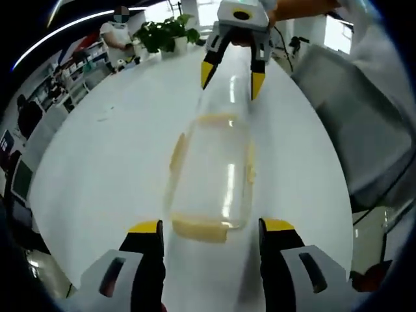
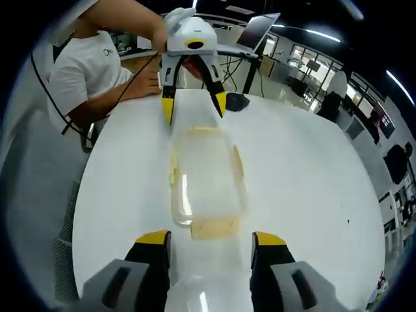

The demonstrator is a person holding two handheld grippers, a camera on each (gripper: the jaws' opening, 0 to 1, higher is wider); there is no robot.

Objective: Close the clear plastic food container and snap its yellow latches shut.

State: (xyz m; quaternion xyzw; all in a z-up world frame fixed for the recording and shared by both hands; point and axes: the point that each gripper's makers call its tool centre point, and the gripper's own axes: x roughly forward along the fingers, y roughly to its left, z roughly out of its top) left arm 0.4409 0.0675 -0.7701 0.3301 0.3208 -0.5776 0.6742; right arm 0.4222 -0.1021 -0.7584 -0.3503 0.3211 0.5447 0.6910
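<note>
Left claw [image 1: 211, 229] open, container [image 1: 211, 172] between both claws

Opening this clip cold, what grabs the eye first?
The clear plastic food container with its yellow latches lies lengthwise on the white table, midway between the two tools. The left tool and right tool face each other across it, jaws open, one at each short end.

- White round table [image 1: 117, 149], glossy, bare over most of its top.
- Clear plastic food container [image 1: 211, 175] with pale yellow latches, lying flat near table centre.
- Potted green plant [image 1: 162, 32], at table's far edge beyond container.
- Small dark object [image 2: 237, 101], beyond container's far end; kind indiscernible.
</note>
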